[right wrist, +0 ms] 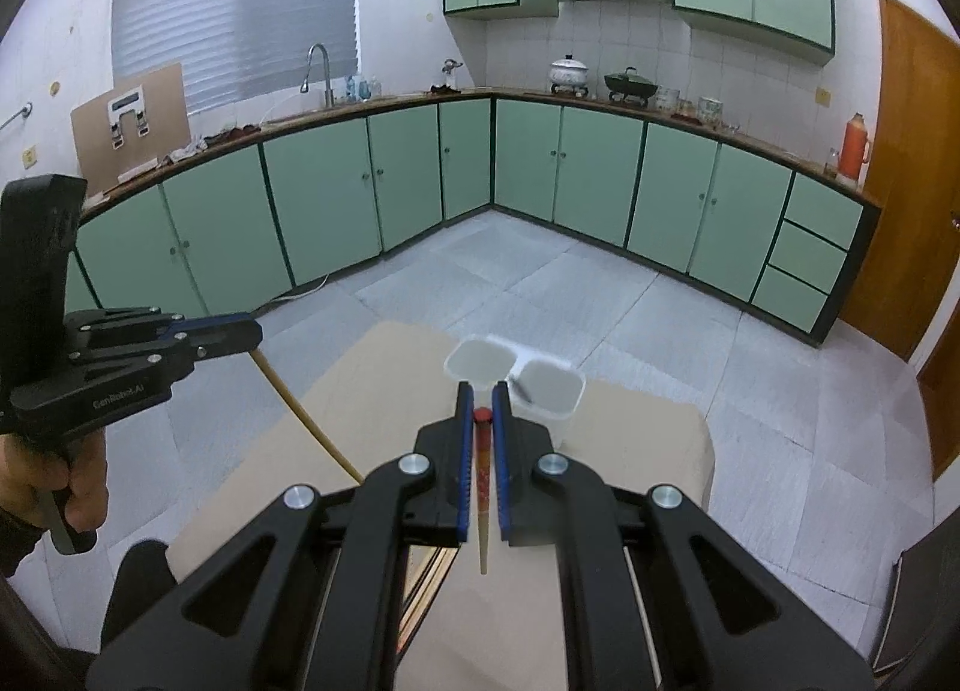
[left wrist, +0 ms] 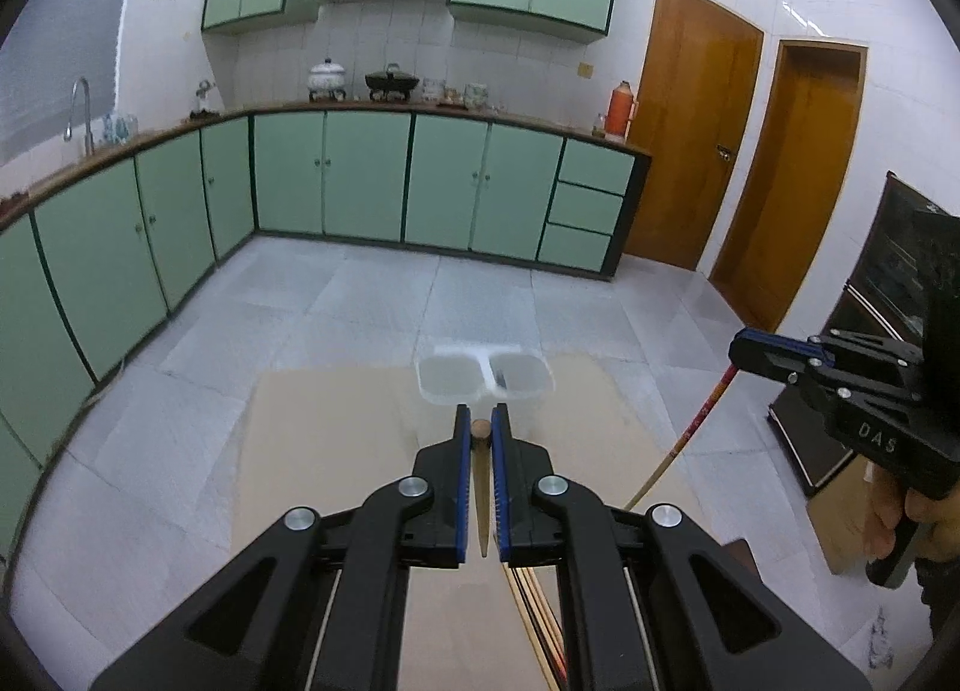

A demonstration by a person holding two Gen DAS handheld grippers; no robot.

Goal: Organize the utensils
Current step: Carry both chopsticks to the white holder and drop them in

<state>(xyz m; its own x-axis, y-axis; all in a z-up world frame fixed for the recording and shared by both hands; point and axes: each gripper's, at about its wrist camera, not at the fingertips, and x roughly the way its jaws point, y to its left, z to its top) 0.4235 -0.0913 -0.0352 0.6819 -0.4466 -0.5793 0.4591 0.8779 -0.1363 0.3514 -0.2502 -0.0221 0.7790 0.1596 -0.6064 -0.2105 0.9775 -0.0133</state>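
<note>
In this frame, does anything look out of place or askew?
Nothing stands out. Each hand-held gripper, left and right, grips one chopstick lengthwise above the table; the two-compartment holder stands upright.

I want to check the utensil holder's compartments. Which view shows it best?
The right wrist view: both compartments of the utensil holder are clear, with a dark utensil in the right one. The left wrist view shows it blurrier, behind the left claw.
</note>
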